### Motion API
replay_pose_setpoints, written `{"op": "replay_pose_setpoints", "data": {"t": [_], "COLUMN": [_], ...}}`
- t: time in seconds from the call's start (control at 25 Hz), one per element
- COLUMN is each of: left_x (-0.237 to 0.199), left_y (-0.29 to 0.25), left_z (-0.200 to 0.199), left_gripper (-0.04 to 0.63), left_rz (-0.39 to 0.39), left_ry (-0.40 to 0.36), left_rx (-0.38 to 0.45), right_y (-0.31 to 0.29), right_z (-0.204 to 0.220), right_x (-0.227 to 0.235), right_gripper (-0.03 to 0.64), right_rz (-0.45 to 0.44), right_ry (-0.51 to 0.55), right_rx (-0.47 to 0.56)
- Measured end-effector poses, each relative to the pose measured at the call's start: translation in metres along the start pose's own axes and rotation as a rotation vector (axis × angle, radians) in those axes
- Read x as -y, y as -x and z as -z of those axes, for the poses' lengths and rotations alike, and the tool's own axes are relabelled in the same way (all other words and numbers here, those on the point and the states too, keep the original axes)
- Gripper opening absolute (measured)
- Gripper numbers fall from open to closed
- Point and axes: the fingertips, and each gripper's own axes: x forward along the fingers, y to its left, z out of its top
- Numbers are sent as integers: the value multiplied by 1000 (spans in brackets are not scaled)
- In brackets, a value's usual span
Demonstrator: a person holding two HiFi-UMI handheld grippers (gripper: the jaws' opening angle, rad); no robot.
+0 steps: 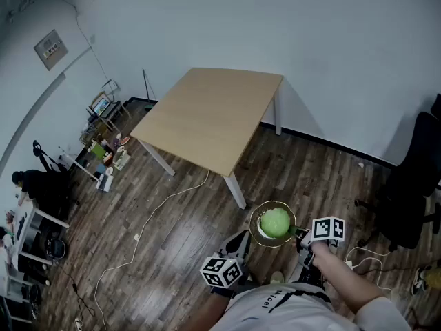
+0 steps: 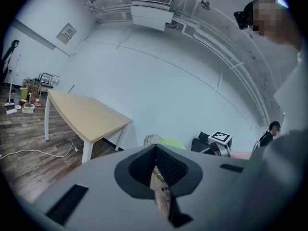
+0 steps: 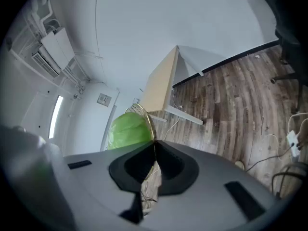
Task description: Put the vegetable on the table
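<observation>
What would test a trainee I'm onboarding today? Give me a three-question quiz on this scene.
1. True or false: the cabbage lies on the table.
2. How do the left gripper's jaws stand?
3. What grips the basket? A. left gripper B. right gripper C. both

Key: 1 false, it sits in the basket, held above the floor, short of the table. 2 together. 3 B.
</observation>
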Motion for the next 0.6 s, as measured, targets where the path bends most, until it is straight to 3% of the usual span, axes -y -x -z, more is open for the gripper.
{"op": "replay_pose_setpoints", "data": {"t": [0.6], "left_x": [-28], "left_y": [-31], "left_z": [-8], "left_gripper": [12], "left_rz": [-21], "left_ry": [36], "left_rx": [-6], "right_y": [-24], "right_z": [-31], "right_x": [5], "right_gripper": [21], "right_rz": [9], "right_ry": [-21], "right_rx": [-5]}}
